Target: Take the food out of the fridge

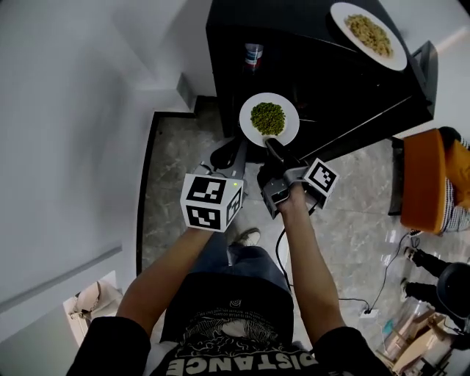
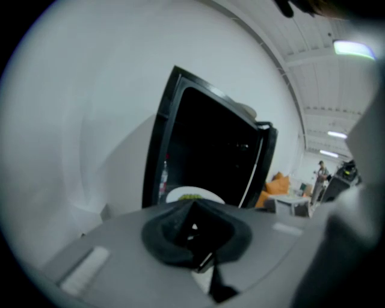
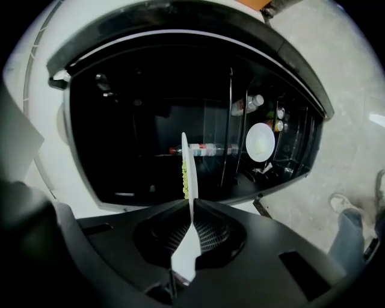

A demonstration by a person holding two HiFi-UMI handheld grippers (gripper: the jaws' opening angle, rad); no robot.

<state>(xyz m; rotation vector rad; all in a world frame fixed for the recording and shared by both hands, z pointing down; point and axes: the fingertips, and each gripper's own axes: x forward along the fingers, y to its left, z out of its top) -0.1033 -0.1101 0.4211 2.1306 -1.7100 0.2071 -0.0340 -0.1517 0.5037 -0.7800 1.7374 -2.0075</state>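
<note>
White plate (image 1: 250,129) of green peas (image 1: 267,117), black fridge (image 1: 308,70) at 12 o'clock, second white plate (image 1: 340,15) of tan food (image 1: 369,34) at 1 o'clock, black-and-white square-patterned cubes on left gripper (image 1: 231,154) and right gripper (image 1: 273,145), grey veined floor (image 1: 183,154), orange seat (image 1: 422,180) at 3 o'clock.

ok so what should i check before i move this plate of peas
1. Right gripper clamped on the rim of the plate of peas: ok.
2. Plate level, peas heaped in its middle: ok.
3. Plate outside the fridge opening: ok.
4. Left gripper shut and empty, not supporting the plate: ok, free to help.
5. Bare room on the fridge top beside the second plate: ok.
6. Where the fridge door stands: cannot tell.
</note>
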